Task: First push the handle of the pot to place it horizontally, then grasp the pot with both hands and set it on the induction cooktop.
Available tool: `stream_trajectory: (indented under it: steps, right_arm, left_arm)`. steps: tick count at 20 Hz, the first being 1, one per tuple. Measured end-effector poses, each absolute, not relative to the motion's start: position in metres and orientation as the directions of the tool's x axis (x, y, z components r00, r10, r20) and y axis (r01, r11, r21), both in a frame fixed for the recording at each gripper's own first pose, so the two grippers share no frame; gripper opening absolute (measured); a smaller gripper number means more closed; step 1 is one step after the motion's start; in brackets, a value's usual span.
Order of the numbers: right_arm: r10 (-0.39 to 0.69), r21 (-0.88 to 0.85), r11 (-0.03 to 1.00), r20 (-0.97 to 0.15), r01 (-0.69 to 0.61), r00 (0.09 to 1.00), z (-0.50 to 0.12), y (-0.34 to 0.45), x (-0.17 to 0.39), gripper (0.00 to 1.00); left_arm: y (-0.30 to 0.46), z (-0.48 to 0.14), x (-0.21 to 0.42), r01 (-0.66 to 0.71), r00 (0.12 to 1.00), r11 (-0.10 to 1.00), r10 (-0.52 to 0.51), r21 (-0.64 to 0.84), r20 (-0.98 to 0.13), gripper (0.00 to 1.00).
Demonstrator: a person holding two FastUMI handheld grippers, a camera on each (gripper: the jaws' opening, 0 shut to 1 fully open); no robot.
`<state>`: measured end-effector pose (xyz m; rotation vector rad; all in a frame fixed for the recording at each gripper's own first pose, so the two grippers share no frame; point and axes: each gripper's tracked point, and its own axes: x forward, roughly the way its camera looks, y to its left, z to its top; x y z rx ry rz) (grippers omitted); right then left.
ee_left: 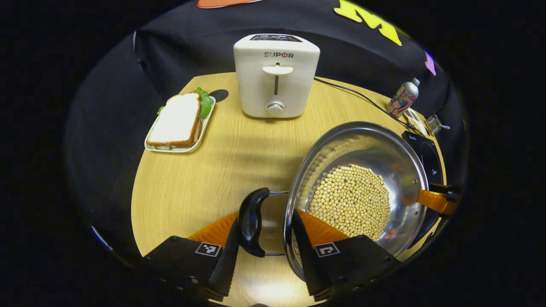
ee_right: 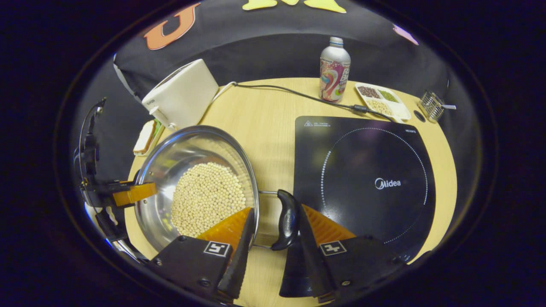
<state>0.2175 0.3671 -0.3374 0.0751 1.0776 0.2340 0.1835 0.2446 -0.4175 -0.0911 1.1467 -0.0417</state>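
Wooden table (ee_left: 204, 179), bean-filled pot (ee_left: 356, 192) ahead between both spread grippers (ee_left: 264, 251) (ee_right: 273, 251), each straddling a side handle (ee_left: 252, 221) unpinched; best closed evenly, lifted level toward cooktop (ee_right: 362, 183).

Both grippers set at opposite sides, fingers spread.
The left gripper (ee_left: 264, 251) and the right gripper (ee_right: 273, 251) each straddle a side handle, neither visibly clamped.

left gripper (ee_left: 264, 238) jaws straddle the pot (ee_left: 358, 192) rim and its black handle (ee_left: 251, 221), beans inside.
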Motion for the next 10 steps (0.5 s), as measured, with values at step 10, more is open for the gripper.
stream_trajectory:
  steps: [10]
  right_arm:
    - [0.271, 0.183, 0.959, -0.805, -0.214, 0.527, -0.309, 0.360, 0.215, 0.57]
  left_arm:
    - [0.250, -0.407, 0.178, -0.002, 0.467, 0.998, -0.058, -0.066, -0.882, 0.59]
